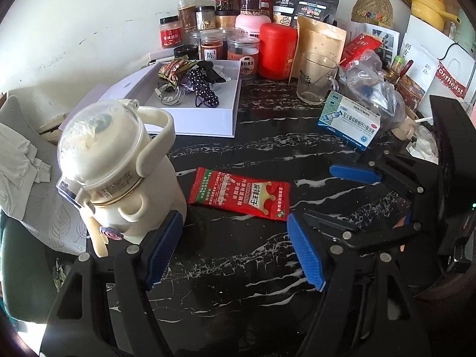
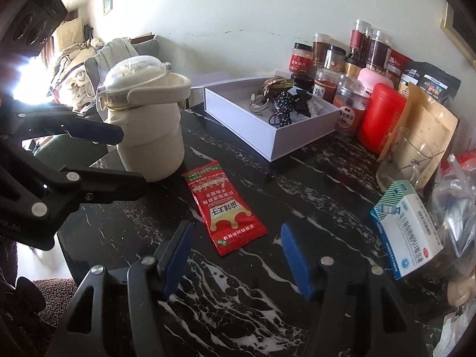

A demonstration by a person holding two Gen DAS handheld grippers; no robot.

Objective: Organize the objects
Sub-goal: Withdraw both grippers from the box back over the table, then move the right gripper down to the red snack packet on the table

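Both pairs of fingers stood spread with nothing between them, hovering over the dark marbled worktop [image 1: 297,145]. Just ahead of the left fingers [image 1: 305,255] lay the red snack packet [image 1: 239,194], flat on the worktop, with the cream bottle [image 1: 119,175] upright against their left-hand pad. From the right fingers [image 2: 293,260], the same packet [image 2: 224,208] lay just ahead between the tips, the white box [image 2: 267,119] of small items farther ahead, and the medicine carton [image 2: 407,232] to their right.
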